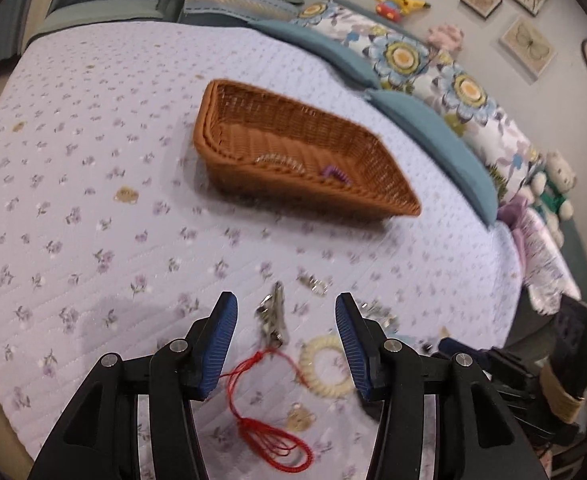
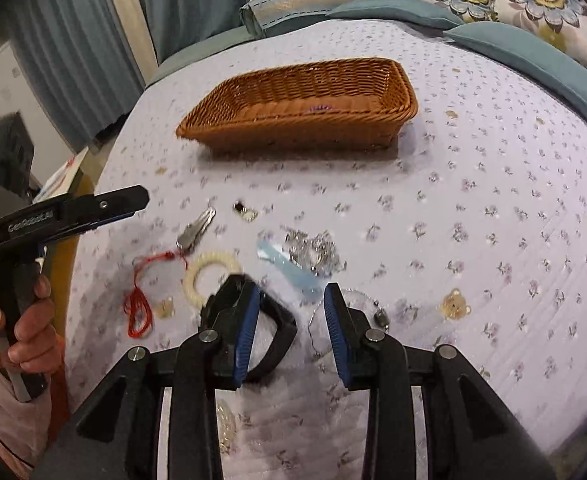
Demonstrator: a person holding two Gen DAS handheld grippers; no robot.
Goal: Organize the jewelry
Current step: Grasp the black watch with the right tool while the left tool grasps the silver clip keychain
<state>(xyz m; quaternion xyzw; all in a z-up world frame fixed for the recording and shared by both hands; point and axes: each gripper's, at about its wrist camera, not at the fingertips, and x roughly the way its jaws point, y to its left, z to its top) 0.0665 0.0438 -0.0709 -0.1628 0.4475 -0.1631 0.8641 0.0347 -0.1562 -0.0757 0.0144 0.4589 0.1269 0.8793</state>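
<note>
A brown wicker basket (image 1: 293, 148) (image 2: 305, 104) sits on the floral bedspread and holds a clear bead bracelet (image 1: 279, 161) and a purple piece (image 1: 335, 174). My left gripper (image 1: 285, 312) is open above a silver hair clip (image 1: 271, 314), with a red cord (image 1: 269, 436) and a cream coil hair tie (image 1: 325, 364) just below it. My right gripper (image 2: 291, 300) is open and empty over a pale blue clip (image 2: 289, 266), a silver chain pile (image 2: 313, 250) and a thin bracelet (image 2: 349, 304). A black band (image 2: 269, 336) lies by its left finger.
Blue and floral pillows (image 1: 433, 76) line the far edge of the bed. A bear-shaped charm (image 2: 455, 304) and a small gold piece (image 2: 245, 212) lie on the spread. The hand holding the left gripper (image 2: 25, 320) shows at the left in the right wrist view.
</note>
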